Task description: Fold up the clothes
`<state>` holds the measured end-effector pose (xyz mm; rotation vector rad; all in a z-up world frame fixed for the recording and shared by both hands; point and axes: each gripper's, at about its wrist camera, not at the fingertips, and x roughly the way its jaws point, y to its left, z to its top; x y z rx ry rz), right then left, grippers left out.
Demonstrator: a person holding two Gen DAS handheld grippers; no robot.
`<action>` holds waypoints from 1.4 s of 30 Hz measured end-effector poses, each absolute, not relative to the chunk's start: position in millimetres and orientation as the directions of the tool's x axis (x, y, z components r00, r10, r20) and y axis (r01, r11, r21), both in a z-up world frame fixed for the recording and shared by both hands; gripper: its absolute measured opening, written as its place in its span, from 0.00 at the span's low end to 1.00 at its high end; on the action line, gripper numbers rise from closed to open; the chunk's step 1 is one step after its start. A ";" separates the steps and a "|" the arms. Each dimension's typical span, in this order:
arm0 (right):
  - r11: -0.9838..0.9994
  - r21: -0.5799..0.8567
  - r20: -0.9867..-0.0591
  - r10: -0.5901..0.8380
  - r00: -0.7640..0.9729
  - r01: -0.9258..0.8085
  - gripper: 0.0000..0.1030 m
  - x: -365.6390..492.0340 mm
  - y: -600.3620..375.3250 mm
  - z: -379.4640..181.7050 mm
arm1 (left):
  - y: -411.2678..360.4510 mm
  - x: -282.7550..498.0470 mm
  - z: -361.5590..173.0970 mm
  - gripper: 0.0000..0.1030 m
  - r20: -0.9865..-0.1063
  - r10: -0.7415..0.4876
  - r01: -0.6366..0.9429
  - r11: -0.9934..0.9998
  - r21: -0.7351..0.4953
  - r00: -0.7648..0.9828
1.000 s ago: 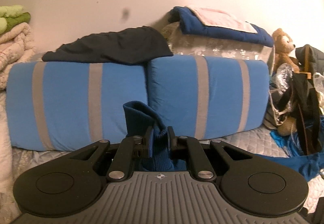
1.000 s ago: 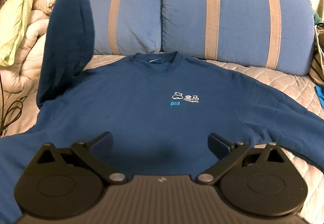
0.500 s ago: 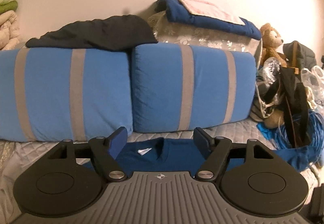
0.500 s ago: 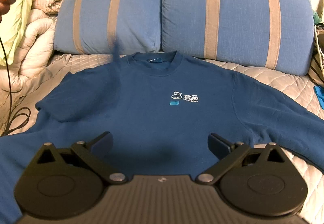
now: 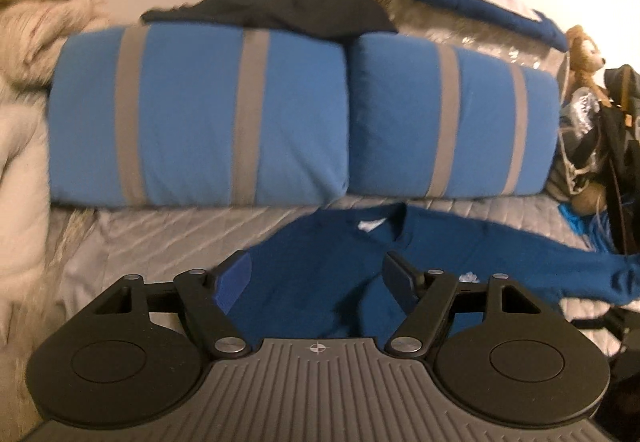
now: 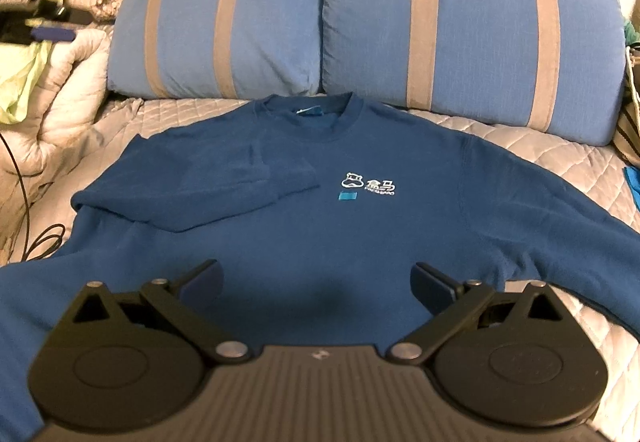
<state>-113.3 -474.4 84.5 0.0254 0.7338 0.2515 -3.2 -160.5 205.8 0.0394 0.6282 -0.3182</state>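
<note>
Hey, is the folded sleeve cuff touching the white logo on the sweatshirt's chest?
Apart. The right wrist view shows the sleeve cuff lying on the sweatshirt just left of the white logo, with a strip of plain blue fabric between them.

Navy sweatshirt (image 6: 360, 234) with white logo (image 6: 368, 184), blue pillows (image 6: 472, 30) with grey stripes, pale quilted bedspread (image 6: 560, 158)
</note>
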 end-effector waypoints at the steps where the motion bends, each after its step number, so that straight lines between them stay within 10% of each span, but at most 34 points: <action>1: 0.969 0.106 -0.663 0.237 0.710 -0.224 1.00 -112.5 -472.6 84.0 | -154.4 -4.7 201.0 0.70 -0.590 -0.279 0.299 0.952 -0.067 0.758; 26: 0.655 -0.323 -0.665 0.356 0.656 -0.683 0.97 -66.0 -399.3 93.6 | -78.8 -44.9 126.3 0.70 -0.614 -0.217 0.190 0.976 -0.110 0.759; 42: 0.255 -0.667 -0.643 0.279 0.714 -0.700 0.69 -13.1 -350.3 29.5 | -39.2 -55.3 96.7 0.70 -0.633 -0.158 0.090 0.986 -0.138 0.758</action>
